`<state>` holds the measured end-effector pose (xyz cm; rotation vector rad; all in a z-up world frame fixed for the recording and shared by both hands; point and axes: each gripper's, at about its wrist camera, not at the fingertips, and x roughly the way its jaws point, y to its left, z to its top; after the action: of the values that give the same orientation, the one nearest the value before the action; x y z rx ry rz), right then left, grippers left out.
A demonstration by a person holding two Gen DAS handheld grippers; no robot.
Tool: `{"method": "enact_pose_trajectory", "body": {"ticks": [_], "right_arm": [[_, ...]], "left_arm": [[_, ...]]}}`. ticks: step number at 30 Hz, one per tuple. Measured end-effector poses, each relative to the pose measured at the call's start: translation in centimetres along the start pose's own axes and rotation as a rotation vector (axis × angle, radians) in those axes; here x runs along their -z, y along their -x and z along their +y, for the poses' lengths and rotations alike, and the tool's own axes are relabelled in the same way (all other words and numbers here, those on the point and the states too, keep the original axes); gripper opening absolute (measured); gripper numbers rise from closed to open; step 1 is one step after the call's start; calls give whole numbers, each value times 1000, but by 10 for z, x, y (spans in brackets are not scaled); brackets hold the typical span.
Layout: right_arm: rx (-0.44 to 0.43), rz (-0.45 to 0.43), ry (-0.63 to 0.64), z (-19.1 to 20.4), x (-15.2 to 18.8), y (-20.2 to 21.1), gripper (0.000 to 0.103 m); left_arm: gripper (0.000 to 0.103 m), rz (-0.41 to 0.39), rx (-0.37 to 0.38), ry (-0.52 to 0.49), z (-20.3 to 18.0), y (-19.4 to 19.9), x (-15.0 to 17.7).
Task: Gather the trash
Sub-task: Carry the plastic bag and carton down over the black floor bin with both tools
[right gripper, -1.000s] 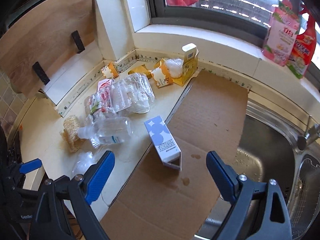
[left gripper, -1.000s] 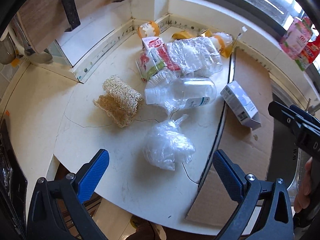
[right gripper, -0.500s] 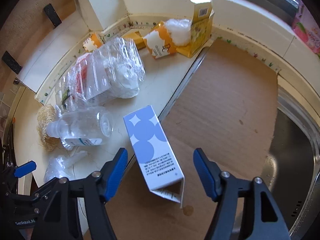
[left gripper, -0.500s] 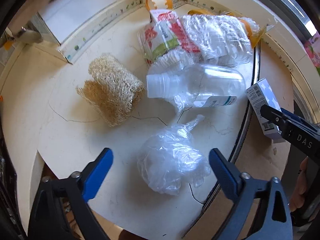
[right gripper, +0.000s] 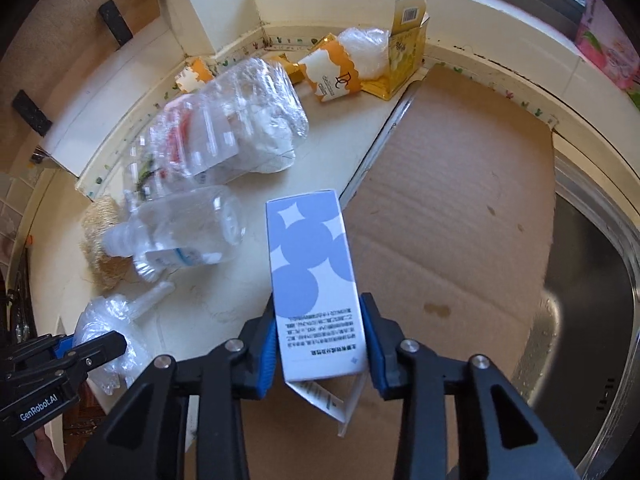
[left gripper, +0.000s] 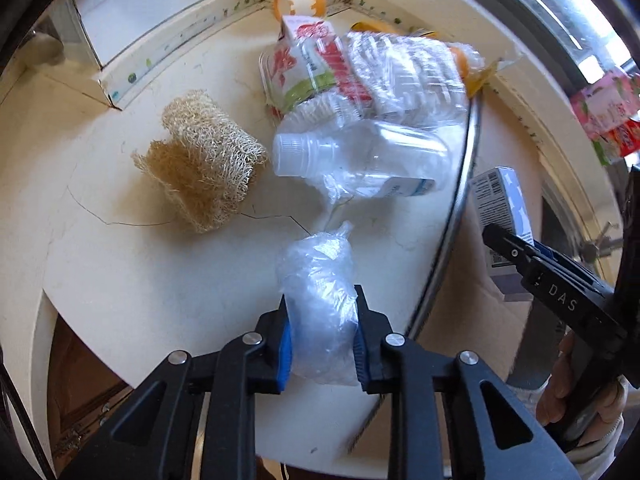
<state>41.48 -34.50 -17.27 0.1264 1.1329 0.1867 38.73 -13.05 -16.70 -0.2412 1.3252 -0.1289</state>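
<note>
Left gripper (left gripper: 322, 340) closing on bag (left gripper: 320, 280)

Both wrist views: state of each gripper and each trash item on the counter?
left gripper: closing, pads pressing the crumpled plastic bag
right gripper: closing, pads against the blue-dotted carton
blue-dotted carton: lying on the cardboard sheet, near end flap open
clear bottle: on its side, capped
loofah: lying loose, untouched
yellow box: upright, top open

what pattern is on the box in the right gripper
White box with large lavender-blue circles and star shapes; clearest in the right wrist view.
</note>
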Motion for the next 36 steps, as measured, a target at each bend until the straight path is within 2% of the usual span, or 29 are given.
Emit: {"method": "enact_pose_trajectory", "body": {"ticks": [6,8,12,16,19,23,27,32,36], "right_arm": [[8,-94,-48,27,46,65,37],[4,-127,-75,43,67,87,37],[-21,-181,-135,88,118,123,37],[-36,-171,-144,137,166,136,37],[-36,-138,-125,171,201,133,37],[-35,-61,-136,199,240,113,37],[-52,76,-128,216,274,72,37],[-68,213,-120,225,303,4,37],[-88,332,-157,224,320,-63,37]], "left_arm": [[22,-82,63,-112,7,69,34],[22,-117,97,-161,14,98,54],[22,-163,117,-257,40,145,95],[22,-172,153,-303,81,177,139],[22,-158,166,-328,106,179,167],[22,-67,191,-329,138,155,199],[22,47,218,-287,161,116,219],[22,130,148,-253,187,41,232],[23,240,113,-178,218,-32,240]]}}
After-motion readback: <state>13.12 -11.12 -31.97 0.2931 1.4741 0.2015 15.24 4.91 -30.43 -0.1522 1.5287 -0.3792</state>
